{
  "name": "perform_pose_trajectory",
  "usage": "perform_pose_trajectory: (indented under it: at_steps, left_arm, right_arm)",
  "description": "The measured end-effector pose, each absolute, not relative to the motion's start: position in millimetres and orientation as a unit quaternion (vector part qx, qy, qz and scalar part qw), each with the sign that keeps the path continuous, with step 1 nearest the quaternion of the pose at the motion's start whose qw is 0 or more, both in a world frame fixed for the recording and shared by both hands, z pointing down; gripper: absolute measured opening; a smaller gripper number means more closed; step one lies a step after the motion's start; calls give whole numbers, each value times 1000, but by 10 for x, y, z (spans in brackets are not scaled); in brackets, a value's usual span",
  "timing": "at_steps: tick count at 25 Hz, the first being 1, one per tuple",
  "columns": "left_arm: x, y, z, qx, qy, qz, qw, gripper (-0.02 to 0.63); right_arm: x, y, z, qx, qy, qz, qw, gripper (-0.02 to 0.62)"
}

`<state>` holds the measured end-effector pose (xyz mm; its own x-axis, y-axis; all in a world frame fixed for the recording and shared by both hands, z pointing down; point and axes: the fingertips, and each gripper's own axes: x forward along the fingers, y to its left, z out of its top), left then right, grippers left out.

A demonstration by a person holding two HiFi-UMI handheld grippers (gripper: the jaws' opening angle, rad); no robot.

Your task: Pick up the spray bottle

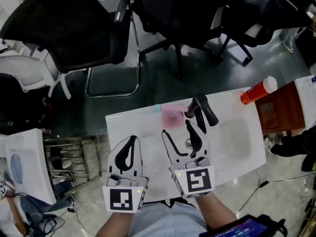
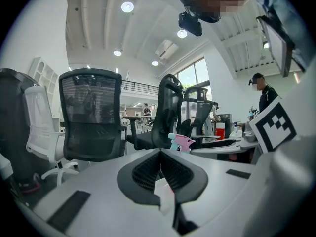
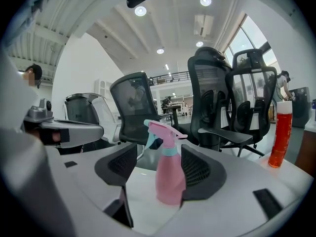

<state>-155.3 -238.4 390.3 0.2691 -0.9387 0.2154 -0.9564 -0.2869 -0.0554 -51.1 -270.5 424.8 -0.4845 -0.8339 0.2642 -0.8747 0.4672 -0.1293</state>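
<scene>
The pink spray bottle (image 1: 172, 116) with a teal collar stands upright on the white table (image 1: 232, 137), near its far edge. My right gripper (image 1: 178, 128) is open just short of it, one jaw to either side of the line to the bottle. In the right gripper view the spray bottle (image 3: 169, 174) stands in the middle of the gap of the right gripper (image 3: 158, 157), close by the right pad; no pad presses on it. My left gripper (image 1: 132, 139) is shut and empty, to the left. From the left gripper (image 2: 160, 168) the spray bottle (image 2: 181, 142) shows small, ahead to the right.
A black handled tool (image 1: 200, 110) lies right of the bottle, and a small metal knob (image 1: 188, 142) sits under my right gripper. An orange-red bottle (image 1: 257, 91) with a white cap stands at the table's far right corner beside a brown cabinet (image 1: 279, 107). Black office chairs (image 1: 84, 28) stand beyond.
</scene>
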Motion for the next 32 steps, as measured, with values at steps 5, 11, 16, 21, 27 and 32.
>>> perform_pose_trajectory:
  at_steps: [5, 11, 16, 21, 27, 32]
  left_arm:
    - [-1589, -2441, 3951, 796, -594, 105, 48, 15]
    - [-1636, -2511, 3991, 796, -594, 106, 53, 15]
    - [-1672, -2569, 4039, 796, -593, 106, 59, 15]
    - [-1722, -2663, 4070, 795, -595, 104, 64, 15]
    - [-1725, -2700, 4118, 796, -593, 106, 63, 15]
    - [-1771, -2723, 4134, 794, -594, 109, 68, 15]
  right_arm:
    - [-537, -2772, 4310, 504, -850, 129, 82, 298]
    - [-556, -2868, 4361, 508, -846, 134, 89, 298]
    - [-583, -2959, 4404, 510, -845, 134, 92, 308]
    - [-608, -3036, 4455, 510, -844, 134, 101, 308]
    - [-597, -3112, 4471, 522, -836, 132, 107, 315]
    - [-623, -3166, 4489, 527, -833, 128, 104, 331]
